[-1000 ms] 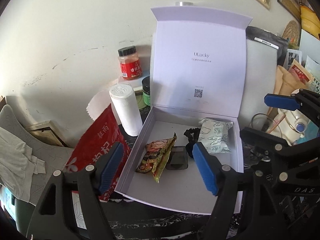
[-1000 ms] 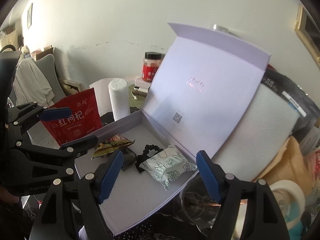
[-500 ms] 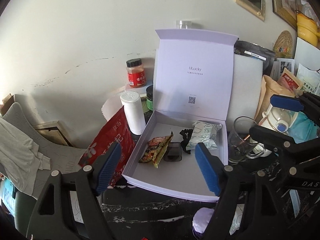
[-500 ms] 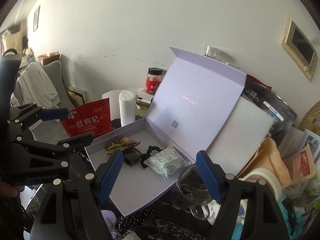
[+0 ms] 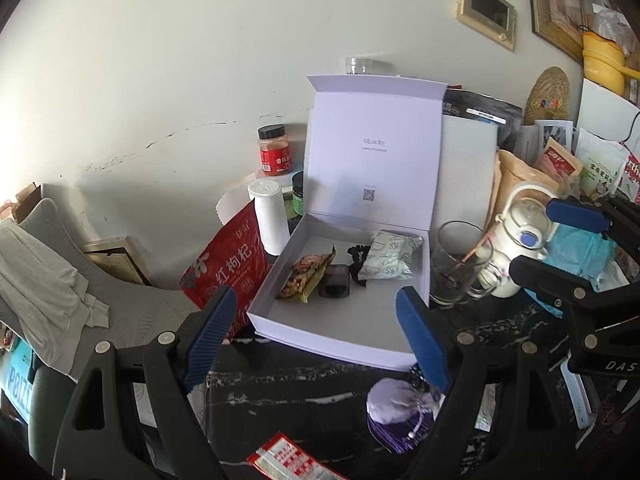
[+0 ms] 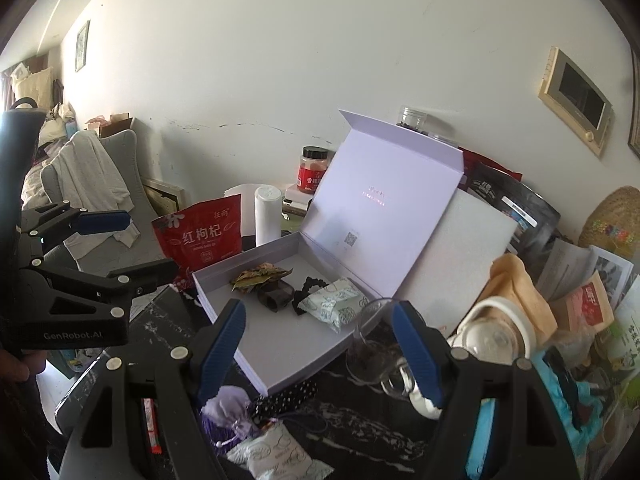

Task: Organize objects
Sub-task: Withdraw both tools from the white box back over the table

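the white box (image 5: 344, 332) sits open on the dark marbled table (image 5: 288, 392), its lid upright against the wall. inside lie a pale green packet (image 5: 386, 256), a snack packet (image 5: 306, 278), a small dark case (image 5: 335, 286) and a black scrunchie (image 5: 357, 254). my left tongs (image 5: 316, 332) hang wide and empty before it, the jaws having just been opening. my right tongs (image 6: 318, 344) gape wide too, empty. a lilac pouch (image 6: 228, 404) lies outside the box, near its front edge.
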### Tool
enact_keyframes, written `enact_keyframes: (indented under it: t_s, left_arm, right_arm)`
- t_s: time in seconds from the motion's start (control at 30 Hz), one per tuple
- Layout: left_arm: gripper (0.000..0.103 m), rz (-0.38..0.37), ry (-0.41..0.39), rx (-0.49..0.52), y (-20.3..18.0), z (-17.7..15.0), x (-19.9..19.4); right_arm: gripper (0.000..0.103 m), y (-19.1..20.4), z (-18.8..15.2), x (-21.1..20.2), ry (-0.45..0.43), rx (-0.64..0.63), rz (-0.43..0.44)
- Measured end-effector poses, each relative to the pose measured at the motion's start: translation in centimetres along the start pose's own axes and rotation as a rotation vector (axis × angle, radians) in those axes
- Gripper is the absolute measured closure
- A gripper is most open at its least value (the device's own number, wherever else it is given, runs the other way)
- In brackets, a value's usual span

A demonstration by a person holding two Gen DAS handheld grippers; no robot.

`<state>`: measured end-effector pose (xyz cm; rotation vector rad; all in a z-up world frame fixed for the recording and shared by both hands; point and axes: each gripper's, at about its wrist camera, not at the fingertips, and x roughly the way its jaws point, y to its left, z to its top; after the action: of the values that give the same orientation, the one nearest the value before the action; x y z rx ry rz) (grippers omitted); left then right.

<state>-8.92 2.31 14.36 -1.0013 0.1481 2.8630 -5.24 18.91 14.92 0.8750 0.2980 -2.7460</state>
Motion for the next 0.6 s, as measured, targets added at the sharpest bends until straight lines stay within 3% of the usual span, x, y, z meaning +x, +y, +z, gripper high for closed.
enact_keyframes:
  t_s: [0.6]
  left_arm:
    - [0.017,-0.034,-0.004,-0.007,-3.3,-4.2,-5.2]
  right_arm:
    - [0.027,0.5,-5.0,-5.0,0.004,0.028,0.009]
